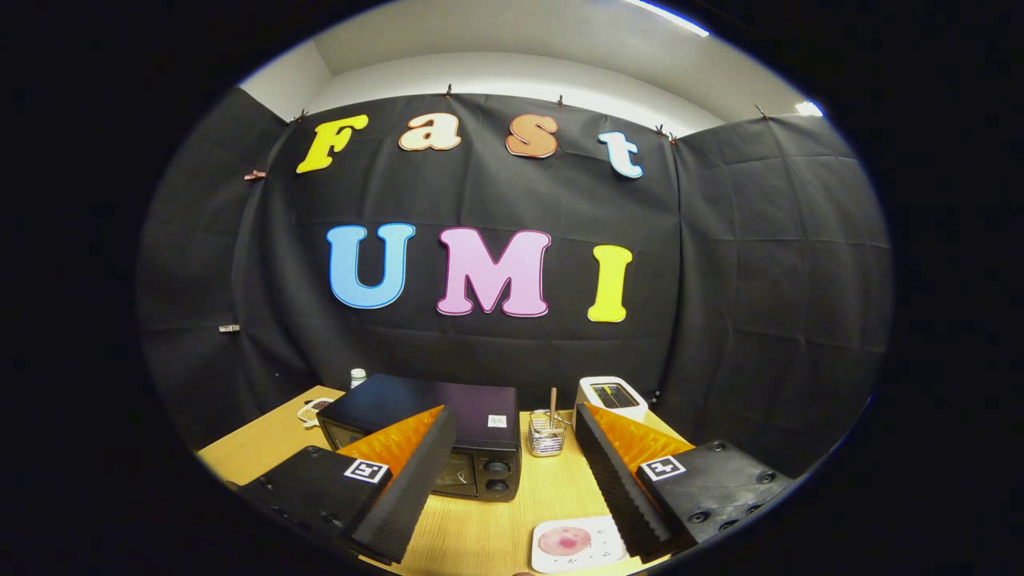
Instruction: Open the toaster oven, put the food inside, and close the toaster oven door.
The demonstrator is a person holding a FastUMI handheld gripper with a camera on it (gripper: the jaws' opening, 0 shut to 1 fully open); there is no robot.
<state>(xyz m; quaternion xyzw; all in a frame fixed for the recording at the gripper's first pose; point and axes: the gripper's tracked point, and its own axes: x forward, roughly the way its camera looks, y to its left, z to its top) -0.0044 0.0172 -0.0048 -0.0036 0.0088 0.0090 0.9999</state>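
Gripper view, tongs (pixel 512 448) spread wide, toaster oven (pixel 448 436) just ahead, door closed

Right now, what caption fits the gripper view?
Open hand-held gripper faces closed black toaster oven on wooden table, white plate between its fingers.

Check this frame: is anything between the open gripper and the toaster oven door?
Nothing visible. The gripper is open and holds nothing; the toaster oven stands just ahead, partly behind the left finger, with bare table between. The wire basket stands beside it.
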